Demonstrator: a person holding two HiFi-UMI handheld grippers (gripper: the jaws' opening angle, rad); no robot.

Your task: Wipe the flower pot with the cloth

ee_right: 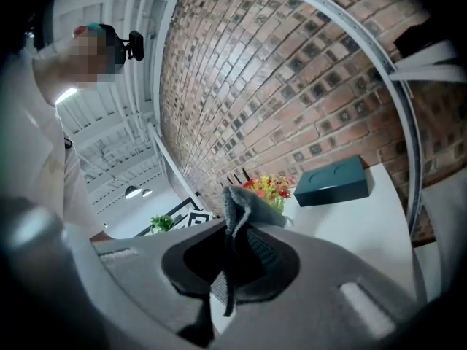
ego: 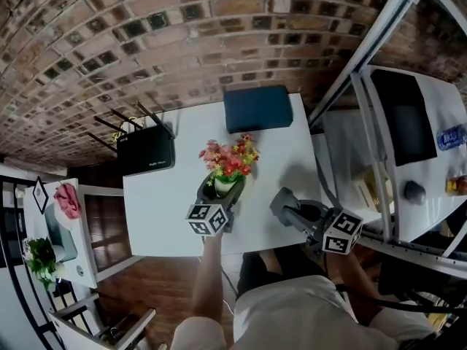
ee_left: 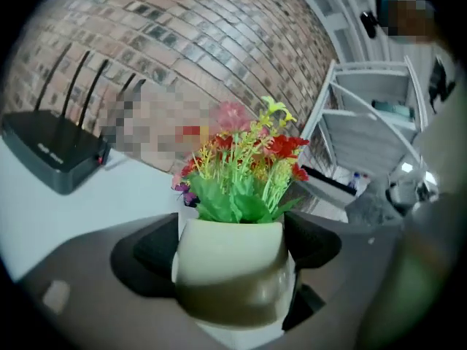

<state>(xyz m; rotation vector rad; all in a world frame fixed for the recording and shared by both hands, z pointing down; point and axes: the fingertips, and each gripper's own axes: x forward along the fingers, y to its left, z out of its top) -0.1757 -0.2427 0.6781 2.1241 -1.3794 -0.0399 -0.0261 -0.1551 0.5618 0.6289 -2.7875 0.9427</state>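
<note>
Pot [ee_left: 230, 257] clamped in left tool [ego: 219, 194] | cloth [ee_right: 239, 217] pinched in right tool [ego: 283, 201], beside pot | advice: hold pot steady, sweep its wall.

The flower pot [ee_left: 230, 261] is glossy and smooth, the cloth [ee_right: 238, 211] ribbed, the brick wall [ego: 182, 35] rough.

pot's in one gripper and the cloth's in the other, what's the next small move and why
Probably bring the right gripper across until its cloth meets the side of the flower pot. The left gripper clamps the pot, the right jaws pinch the cloth, and the head view shows a gap between the two.
</note>
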